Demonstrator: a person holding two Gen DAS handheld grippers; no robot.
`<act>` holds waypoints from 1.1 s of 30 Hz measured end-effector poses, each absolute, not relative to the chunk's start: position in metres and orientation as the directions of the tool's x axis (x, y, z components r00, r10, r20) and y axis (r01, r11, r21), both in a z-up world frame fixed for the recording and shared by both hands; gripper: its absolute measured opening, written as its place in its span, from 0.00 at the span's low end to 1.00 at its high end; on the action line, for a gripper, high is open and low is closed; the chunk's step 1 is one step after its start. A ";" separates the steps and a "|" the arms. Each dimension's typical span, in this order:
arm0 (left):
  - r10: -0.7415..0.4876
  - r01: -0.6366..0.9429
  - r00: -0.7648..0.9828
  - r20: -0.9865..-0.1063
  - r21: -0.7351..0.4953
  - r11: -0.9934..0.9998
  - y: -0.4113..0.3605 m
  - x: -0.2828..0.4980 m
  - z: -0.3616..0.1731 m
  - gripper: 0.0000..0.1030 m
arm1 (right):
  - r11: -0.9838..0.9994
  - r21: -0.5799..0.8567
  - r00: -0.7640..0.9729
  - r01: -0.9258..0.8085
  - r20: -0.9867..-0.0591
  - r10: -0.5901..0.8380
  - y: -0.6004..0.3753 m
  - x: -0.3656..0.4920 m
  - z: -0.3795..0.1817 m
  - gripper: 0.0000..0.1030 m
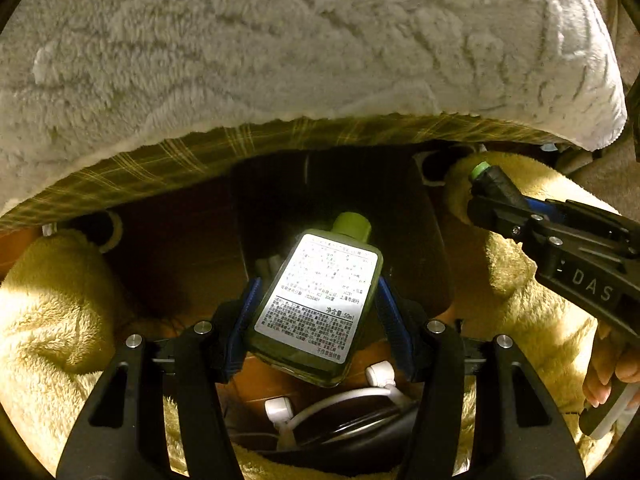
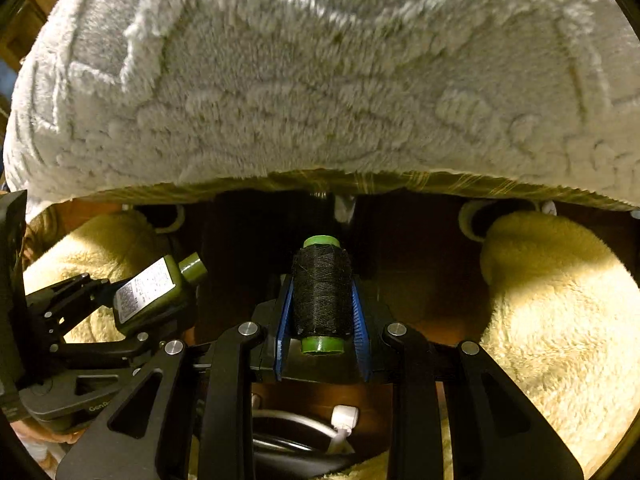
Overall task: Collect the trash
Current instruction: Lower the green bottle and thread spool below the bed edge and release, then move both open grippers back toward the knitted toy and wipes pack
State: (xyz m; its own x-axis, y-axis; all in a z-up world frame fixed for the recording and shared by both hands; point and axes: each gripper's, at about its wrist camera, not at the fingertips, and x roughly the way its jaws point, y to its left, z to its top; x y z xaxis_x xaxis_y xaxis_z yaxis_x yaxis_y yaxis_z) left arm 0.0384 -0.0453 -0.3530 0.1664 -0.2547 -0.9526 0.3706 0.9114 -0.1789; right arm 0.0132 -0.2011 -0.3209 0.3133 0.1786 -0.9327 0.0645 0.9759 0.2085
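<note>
My left gripper (image 1: 316, 300) is shut on a small green bottle (image 1: 316, 304) with a white printed label and a green cap, held tilted over a dark bin (image 1: 416, 208). It also shows at the left of the right wrist view (image 2: 154, 294). My right gripper (image 2: 322, 300) is shut on a spool of black thread (image 2: 322, 292) with green ends, held above the same dark space. The spool also shows at the upper right of the left wrist view (image 1: 490, 182).
A white fluffy blanket (image 1: 304, 40) with a plaid underside hangs over the far side. Yellow fleece-covered legs (image 1: 52, 304) flank both sides. White cables and plugs (image 1: 380, 374) lie on the brown floor below the grippers.
</note>
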 end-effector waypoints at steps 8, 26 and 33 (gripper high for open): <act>-0.244 0.361 0.161 -0.957 -0.173 0.917 -0.044 0.043 -0.357 0.55 | 0.974 0.214 0.306 0.077 -0.935 0.181 -0.204 0.021 -0.325 0.28; -0.264 0.353 0.418 -0.869 -0.113 0.929 -0.029 0.035 -0.257 0.72 | 0.982 0.157 0.511 0.107 -0.856 0.081 -0.232 0.009 -0.230 0.96; -0.262 0.358 0.553 -0.791 -0.059 0.932 -0.022 0.045 -0.193 0.87 | 0.984 0.129 0.637 0.124 -0.771 0.020 -0.252 0.016 -0.166 0.97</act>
